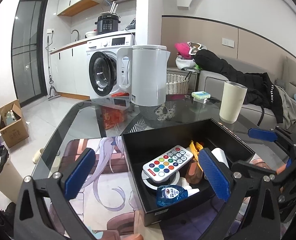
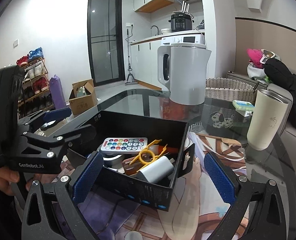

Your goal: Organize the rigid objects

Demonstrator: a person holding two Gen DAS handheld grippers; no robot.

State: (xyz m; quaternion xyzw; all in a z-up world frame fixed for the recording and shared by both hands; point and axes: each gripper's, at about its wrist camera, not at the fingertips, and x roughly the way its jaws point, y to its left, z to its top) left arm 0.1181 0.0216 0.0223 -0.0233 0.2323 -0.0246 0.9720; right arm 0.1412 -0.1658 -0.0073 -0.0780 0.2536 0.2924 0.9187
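A black open box [image 1: 128, 146] [image 2: 148, 196] stands on a printed mat on the glass table. Inside lie a white remote with coloured buttons [image 1: 168, 164] [image 2: 125, 144], a blue glue bottle [image 1: 169, 195], a white charger [image 2: 158, 169], a yellow plastic tool [image 2: 146, 156], an amber bottle [image 1: 194, 170] and a round silver item [image 2: 112, 160]. My left gripper [image 1: 148, 174] is open and empty, its jaws straddling the box's left wall. My right gripper [image 2: 154, 182] is open and empty, its jaws straddling the box's near right corner. Each gripper shows in the other's view: the right [image 1: 268, 140], the left [image 2: 68, 120].
A white electric kettle [image 1: 148, 76] [image 2: 186, 74], a cream tumbler [image 1: 232, 102] [image 2: 266, 118], a small green-and-white box [image 1: 201, 96] [image 2: 244, 106] and a spotted dog figurine [image 1: 166, 112] stand on the table behind the box. The table edge [image 1: 54, 138] curves at left.
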